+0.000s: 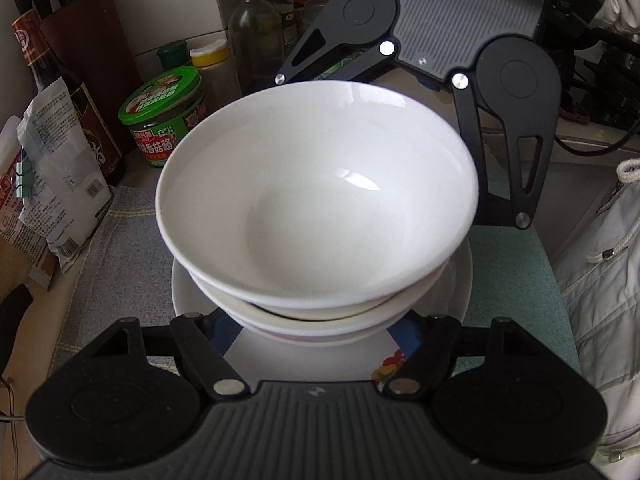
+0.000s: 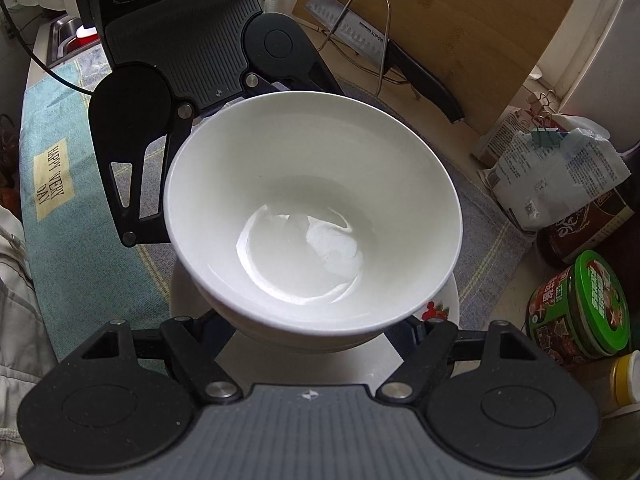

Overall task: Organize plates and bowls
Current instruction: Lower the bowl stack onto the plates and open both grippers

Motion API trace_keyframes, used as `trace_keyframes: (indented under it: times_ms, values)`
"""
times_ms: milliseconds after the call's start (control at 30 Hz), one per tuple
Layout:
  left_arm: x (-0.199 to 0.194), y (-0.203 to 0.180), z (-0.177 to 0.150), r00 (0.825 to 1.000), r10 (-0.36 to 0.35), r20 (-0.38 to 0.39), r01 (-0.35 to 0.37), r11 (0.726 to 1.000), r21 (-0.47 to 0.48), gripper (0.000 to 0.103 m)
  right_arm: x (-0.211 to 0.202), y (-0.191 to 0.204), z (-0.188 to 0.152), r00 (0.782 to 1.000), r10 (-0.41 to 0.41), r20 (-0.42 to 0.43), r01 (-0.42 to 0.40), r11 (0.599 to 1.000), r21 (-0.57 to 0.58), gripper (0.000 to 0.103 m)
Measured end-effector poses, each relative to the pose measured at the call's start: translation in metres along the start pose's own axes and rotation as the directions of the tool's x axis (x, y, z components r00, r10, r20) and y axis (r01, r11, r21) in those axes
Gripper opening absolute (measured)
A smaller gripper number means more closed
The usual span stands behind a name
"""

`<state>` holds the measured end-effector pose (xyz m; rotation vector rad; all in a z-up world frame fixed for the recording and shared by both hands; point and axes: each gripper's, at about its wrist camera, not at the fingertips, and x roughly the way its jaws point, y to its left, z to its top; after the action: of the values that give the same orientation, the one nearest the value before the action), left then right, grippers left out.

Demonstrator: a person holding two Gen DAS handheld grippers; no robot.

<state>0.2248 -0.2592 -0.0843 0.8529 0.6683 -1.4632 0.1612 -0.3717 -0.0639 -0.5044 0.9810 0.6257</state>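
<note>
A stack of white bowls (image 1: 316,196) sits on a white plate with a flower print (image 1: 384,368), on a cloth-covered counter. The same stack (image 2: 312,208) and plate (image 2: 440,308) show in the right wrist view. My left gripper (image 1: 316,332) faces the stack from one side, its fingers spread wide around the base of the bowls, tips hidden under them. My right gripper (image 2: 316,336) faces it from the opposite side, spread the same way. Each gripper also shows in the other's view, behind the bowls (image 1: 460,60) (image 2: 176,68).
Left wrist view: green-lidded jar (image 1: 164,116), sauce bottles (image 1: 256,36), yellow-capped jar (image 1: 212,68), clipped bags (image 1: 52,184) and a knife block (image 1: 80,60). Right wrist view: wooden cutting board (image 2: 452,28), knife (image 2: 384,52) on a wire rack, teal towel (image 2: 72,184).
</note>
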Motion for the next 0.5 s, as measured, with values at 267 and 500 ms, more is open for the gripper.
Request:
trace_keyframes:
  times_ms: [267, 500]
  values:
    - [0.013, 0.005, 0.004, 1.0, -0.002, -0.003, 0.002, 1.0, -0.004, 0.075, 0.006, -0.006, -0.001, 1.0, -0.006, -0.02, 0.007, 1.0, 0.012, 0.083]
    - [0.014, 0.01, 0.002, 1.0, -0.013, 0.002, 0.013, 0.999, -0.034, 0.076, 0.008, -0.01, -0.003, 1.0, 0.0, -0.014, 0.001, 0.999, 0.035, 0.083]
